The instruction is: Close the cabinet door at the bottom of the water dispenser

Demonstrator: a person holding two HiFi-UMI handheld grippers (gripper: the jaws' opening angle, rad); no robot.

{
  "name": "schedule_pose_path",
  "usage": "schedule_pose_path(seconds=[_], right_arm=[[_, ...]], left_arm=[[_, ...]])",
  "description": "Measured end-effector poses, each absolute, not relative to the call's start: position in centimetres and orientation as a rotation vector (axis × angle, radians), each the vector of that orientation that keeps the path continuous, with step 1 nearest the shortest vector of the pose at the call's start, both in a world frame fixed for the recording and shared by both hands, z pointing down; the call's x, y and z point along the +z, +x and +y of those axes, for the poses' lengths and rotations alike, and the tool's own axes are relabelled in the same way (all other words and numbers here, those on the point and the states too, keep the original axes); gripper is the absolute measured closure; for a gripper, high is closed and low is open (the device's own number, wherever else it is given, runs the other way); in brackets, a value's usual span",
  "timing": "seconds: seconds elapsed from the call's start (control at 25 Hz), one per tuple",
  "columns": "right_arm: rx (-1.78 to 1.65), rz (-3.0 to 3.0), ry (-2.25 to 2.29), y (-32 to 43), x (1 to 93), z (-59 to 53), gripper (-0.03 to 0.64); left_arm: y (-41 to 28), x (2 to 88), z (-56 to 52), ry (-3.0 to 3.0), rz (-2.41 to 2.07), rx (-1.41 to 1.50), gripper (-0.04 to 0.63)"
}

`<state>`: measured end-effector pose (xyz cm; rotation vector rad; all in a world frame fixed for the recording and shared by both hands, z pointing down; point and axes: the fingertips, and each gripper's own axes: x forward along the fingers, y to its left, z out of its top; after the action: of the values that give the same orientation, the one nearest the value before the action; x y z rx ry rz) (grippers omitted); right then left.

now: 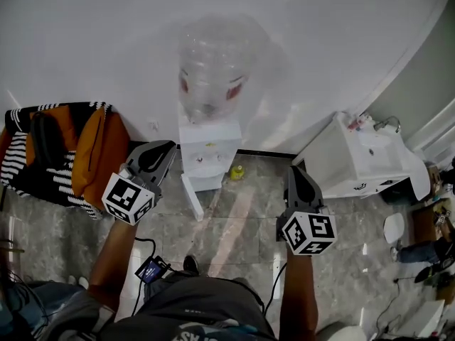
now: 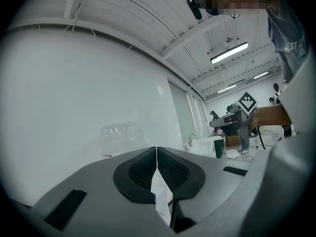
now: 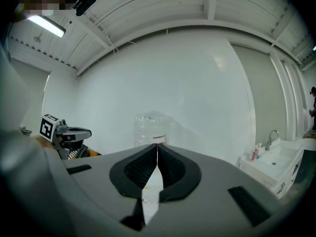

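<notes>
A white water dispenser (image 1: 208, 144) with a clear bottle (image 1: 210, 77) on top stands against the white wall. Its bottom cabinet door (image 1: 193, 196) is swung open toward me, edge-on over the floor. My left gripper (image 1: 165, 151) hovers just left of the dispenser, jaws shut and empty. My right gripper (image 1: 297, 172) hangs to the right of the dispenser, apart from it, also shut with nothing in it. The left gripper view shows the shut left gripper (image 2: 156, 149) and the bottle (image 2: 121, 137) beyond. In the right gripper view the bottle (image 3: 154, 129) rises right behind the shut right gripper (image 3: 157, 146).
An orange and black-and-white striped bundle (image 1: 64, 148) lies left of the dispenser. A white sink cabinet (image 1: 355, 158) stands at the right. A small yellow object (image 1: 237, 171) sits on the tiled floor by the dispenser's base. Cables run beside my legs.
</notes>
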<state>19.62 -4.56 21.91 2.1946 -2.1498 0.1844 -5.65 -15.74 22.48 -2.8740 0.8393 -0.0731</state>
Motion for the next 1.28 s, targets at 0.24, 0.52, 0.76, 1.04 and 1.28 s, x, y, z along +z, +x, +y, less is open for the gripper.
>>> schedule_pose_path(seconds=[0.24,0.52,0.76,1.04,1.28], right_arm=[[0.190,-2.156,2.175,18.8,22.8,-7.2,0.591],[0.219,-2.207,2.112,19.1,24.3,-10.9,0.591],[0.251,-2.281,2.021,20.8,26.1,-15.6,0.591],[0.300,-2.369,1.880,22.2,28.9,-21.9,0.591],[0.305,-2.398,1.790,22.8,32.1,-25.0,0.589]], left_arm=[[-6.2,23.4,-17.7,-2.889,0.852,-0.068,0.574],[-7.1,24.3,-19.9,-2.866,0.941,-0.111,0.575],[-7.5,25.4,-22.7,-2.820,1.091,-0.173,0.574],[-7.2,28.2,-25.3,-2.789,1.280,-0.243,0.574],[-6.9,32.4,-26.3,-2.780,1.383,-0.312,0.574]])
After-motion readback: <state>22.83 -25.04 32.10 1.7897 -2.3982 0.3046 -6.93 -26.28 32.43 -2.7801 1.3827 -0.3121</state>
